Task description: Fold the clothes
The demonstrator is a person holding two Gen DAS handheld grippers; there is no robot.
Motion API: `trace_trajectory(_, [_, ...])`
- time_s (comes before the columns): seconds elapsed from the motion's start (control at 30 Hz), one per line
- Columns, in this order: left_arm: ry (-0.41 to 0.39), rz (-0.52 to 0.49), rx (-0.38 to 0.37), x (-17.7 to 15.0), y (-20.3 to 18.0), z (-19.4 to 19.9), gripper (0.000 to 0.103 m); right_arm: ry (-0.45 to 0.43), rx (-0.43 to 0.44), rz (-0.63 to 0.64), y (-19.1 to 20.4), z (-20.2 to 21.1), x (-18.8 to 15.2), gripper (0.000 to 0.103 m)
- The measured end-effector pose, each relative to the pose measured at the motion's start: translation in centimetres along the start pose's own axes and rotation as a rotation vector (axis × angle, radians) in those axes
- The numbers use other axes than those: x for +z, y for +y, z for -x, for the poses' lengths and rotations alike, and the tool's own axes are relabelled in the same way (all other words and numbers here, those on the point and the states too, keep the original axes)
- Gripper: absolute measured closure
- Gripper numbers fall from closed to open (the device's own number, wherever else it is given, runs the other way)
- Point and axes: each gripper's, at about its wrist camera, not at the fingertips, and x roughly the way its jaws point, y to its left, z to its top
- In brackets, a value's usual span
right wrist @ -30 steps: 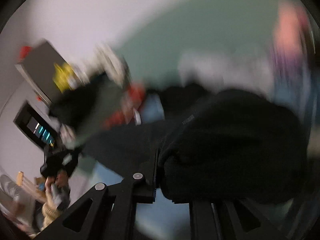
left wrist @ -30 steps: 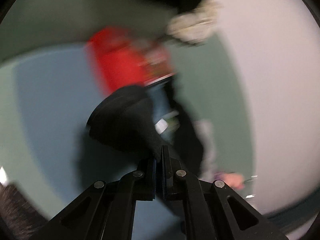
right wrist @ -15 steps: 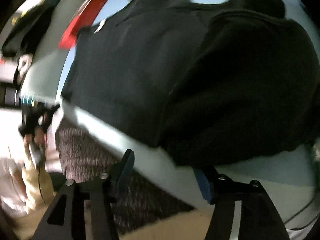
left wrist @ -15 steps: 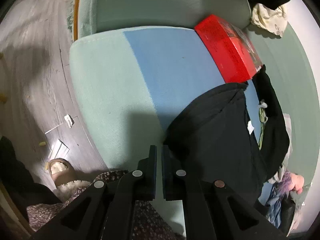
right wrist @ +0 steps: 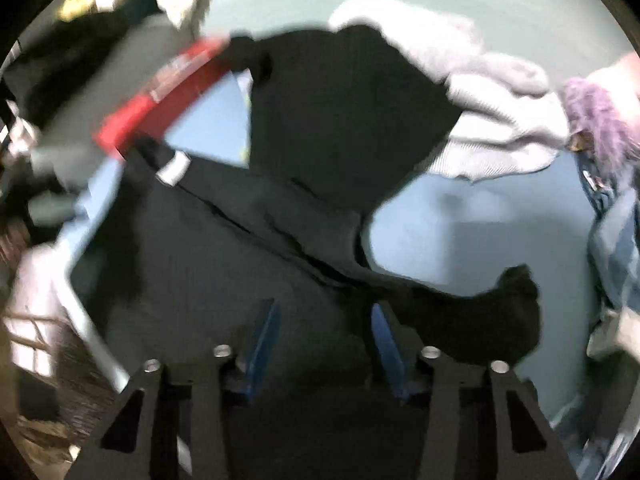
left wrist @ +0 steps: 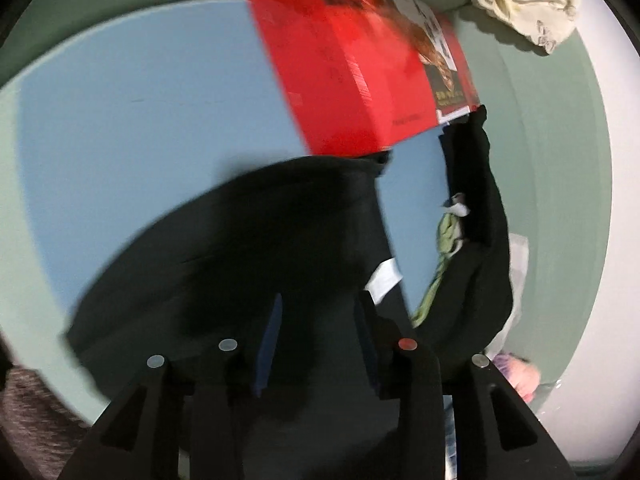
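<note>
A light blue sheet [left wrist: 140, 112] is spread over a pale green sofa [left wrist: 552, 128], and beside the red box [left wrist: 352, 64] resting on it a black garment [left wrist: 248, 248] is laid.

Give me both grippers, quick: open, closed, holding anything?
Left gripper: open and opening wider, above the black garment, pads not pressing it.
Right gripper: open, jaws closing, over the black garment, nothing gripped.
</note>
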Motion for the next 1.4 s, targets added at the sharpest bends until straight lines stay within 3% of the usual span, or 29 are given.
trace_trajectory(0.13, [0.015,-0.006,0.051,1.1,-2.8,-3.2,0.063,0.042,0.073,-0.072,-1.0,-2.6,0.3,0.052])
trace_trajectory(0.23, [0.038,0.003,0.068,1.7,-4.1,-5.5,0.063,0.043,0.080,-0.121,-2.3,-3.2,0.3,0.052])
trace_trajectory(0.33, [0.024,-0.034,0.161,1.9,-5.6,-8.0,0.063,0.033,0.101,-0.147,-3.3,-3.5,0.6,0.052])
trace_trajectory(0.4, [0.035,-0.021,0.206,1.9,-5.4,-8.9,0.063,0.033,0.113,-0.142,-3.4,-3.9,1.1,0.052])
trace_trajectory(0.53, [0.027,-0.011,0.210,1.8,-4.8,-9.2,0.065,0.061,0.085,-0.085,-2.4,-4.9,1.3,0.053])
trace_trajectory(0.57, [0.022,-0.015,0.212,1.8,-4.7,-9.1,0.072,0.051,0.073,-0.078,-2.3,-4.9,1.2,0.058])
trace_trajectory(0.6, [0.014,-0.018,0.212,1.8,-4.6,-8.8,0.091,0.041,0.062,-0.071,-2.1,-4.9,1.1,0.069])
trace_trajectory(0.63, [0.003,-0.021,0.207,1.7,-4.5,-8.4,0.097,0.030,0.050,-0.067,-2.0,-4.8,1.0,0.074])
trace_trajectory(0.73, [-0.030,-0.032,0.190,1.4,-4.2,-7.1,0.101,-0.051,0.032,-0.085,-2.4,-3.2,0.6,0.097])
trace_trajectory(0.97, [-0.116,-0.094,0.144,1.6,-5.5,-3.5,0.103,-0.152,0.071,-0.118,-2.8,0.5,1.0,0.099])
trace_trajectory(1.1, [-0.124,-0.084,0.177,2.4,-5.8,-3.6,0.103,-0.164,0.096,-0.134,-2.9,1.3,1.3,0.099])
trace_trajectory(1.23, [-0.004,-0.044,0.247,2.9,-5.6,-6.3,0.099,-0.143,0.092,-0.133,-3.1,1.1,0.9,0.099])
trace_trajectory(1.27, [0.007,-0.055,0.259,2.9,-5.7,-6.8,0.093,-0.135,0.097,-0.137,-2.9,0.7,0.8,0.099])
trace_trajectory(1.37, [0.021,-0.101,0.318,2.8,-6.3,-8.2,0.061,-0.126,0.116,-0.148,-2.6,0.1,0.5,0.099])
trace_trajectory(1.4, [0.027,-0.109,0.329,2.7,-6.4,-8.6,0.057,-0.129,0.123,-0.149,-2.6,0.2,0.5,0.099])
